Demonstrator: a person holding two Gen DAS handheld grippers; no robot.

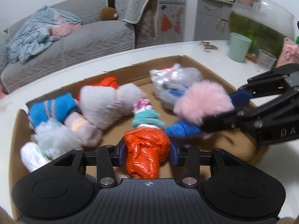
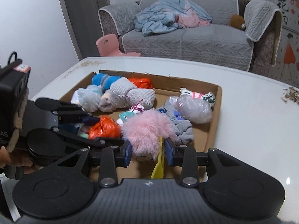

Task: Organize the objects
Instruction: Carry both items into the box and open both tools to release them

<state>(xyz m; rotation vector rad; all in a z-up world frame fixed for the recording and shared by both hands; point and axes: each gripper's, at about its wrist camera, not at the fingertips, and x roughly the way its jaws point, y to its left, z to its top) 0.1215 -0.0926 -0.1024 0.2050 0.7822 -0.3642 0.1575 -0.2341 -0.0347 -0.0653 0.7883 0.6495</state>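
A shallow cardboard box (image 1: 164,60) (image 2: 186,78) lies on the white table, with soft bundles in it. My left gripper (image 1: 147,153) (image 2: 100,130) is shut on an orange plastic-wrapped bundle (image 1: 143,158) (image 2: 104,129) with teal yarn at its far end, low over the box's near side. My right gripper (image 2: 149,153) (image 1: 224,110) is shut on a pink fluffy piece (image 2: 147,130) (image 1: 201,102) with a yellow handle (image 2: 158,160), just right of the left one. In the box lie a blue sock (image 1: 52,110), a grey sock roll (image 1: 104,104) and clear plastic bundles (image 2: 194,110).
A green cup (image 1: 238,46), a clear cup (image 1: 265,59) and a fish tank (image 1: 261,28) stand at the table's far right. Scattered crumbs (image 2: 290,93) lie near that edge. A grey sofa (image 2: 186,37) and a pink stool (image 2: 110,44) are beyond the table.
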